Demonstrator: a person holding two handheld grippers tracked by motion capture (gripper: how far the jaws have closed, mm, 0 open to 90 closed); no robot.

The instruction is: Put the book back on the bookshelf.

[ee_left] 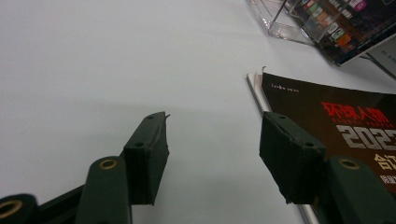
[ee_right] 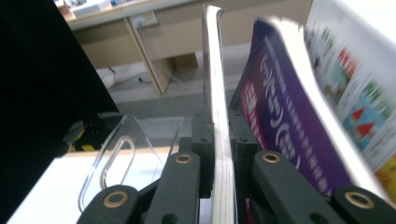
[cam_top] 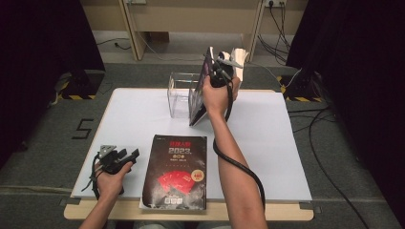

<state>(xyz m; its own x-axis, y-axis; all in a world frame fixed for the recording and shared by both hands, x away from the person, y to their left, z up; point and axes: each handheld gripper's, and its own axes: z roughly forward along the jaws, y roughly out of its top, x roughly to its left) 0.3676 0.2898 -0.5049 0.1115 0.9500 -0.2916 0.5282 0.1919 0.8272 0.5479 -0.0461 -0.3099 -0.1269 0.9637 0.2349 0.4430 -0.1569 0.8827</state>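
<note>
A clear acrylic holder (cam_top: 180, 94) stands at the table's far middle. My right gripper (cam_top: 220, 71) is shut on a magazine (cam_top: 199, 93) with a dark cover, held upright and tilted, its lower corner on the table just right of the holder. In the right gripper view the jaws pinch the magazine's pages (ee_right: 217, 121) edge-on, a purple page (ee_right: 285, 116) fans out to the right, and the holder (ee_right: 122, 154) lies lower left. A black magazine with red and white print (cam_top: 175, 172) lies flat at the front edge. My left gripper (cam_top: 128, 155) rests open on the table left of it, empty (ee_left: 212, 154).
The white table top (cam_top: 133, 114) ends close to the black magazine's near edge. A wooden frame (cam_top: 138, 33) and cables (cam_top: 329, 138) lie on the floor behind and to the right. Dark curtains flank both sides.
</note>
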